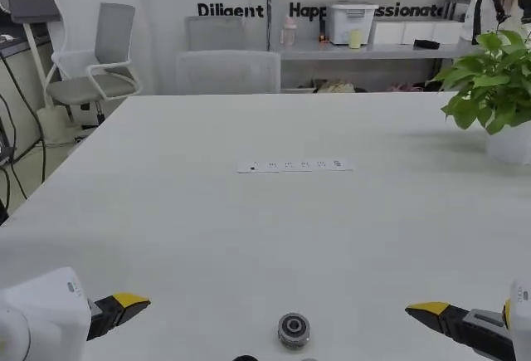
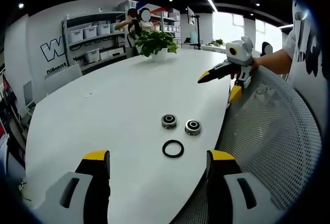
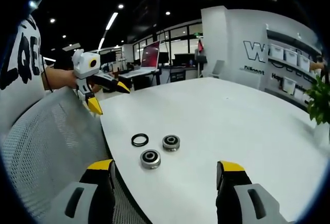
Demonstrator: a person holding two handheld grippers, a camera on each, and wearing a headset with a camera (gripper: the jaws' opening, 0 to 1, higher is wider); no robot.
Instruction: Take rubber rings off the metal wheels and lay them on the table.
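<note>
One ring is lying on the table beside the wheels (whether either is wearing another, I cannot tell), while the left gripper and right gripper are hovering wide-jawed, empty, flanking them.

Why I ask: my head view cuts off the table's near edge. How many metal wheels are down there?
Observer: Two: the edge-side round metal wheel and the inner round metal wheel, side by side, not touching.
Operator: Any ring off?
Observer: One black rubber ring lies flat and loose on the white table, beside the wheels, toward the left claw.
Operator: Claws holding anything?
Observer: No; the left claw and the right claw are both open and empty.
</note>
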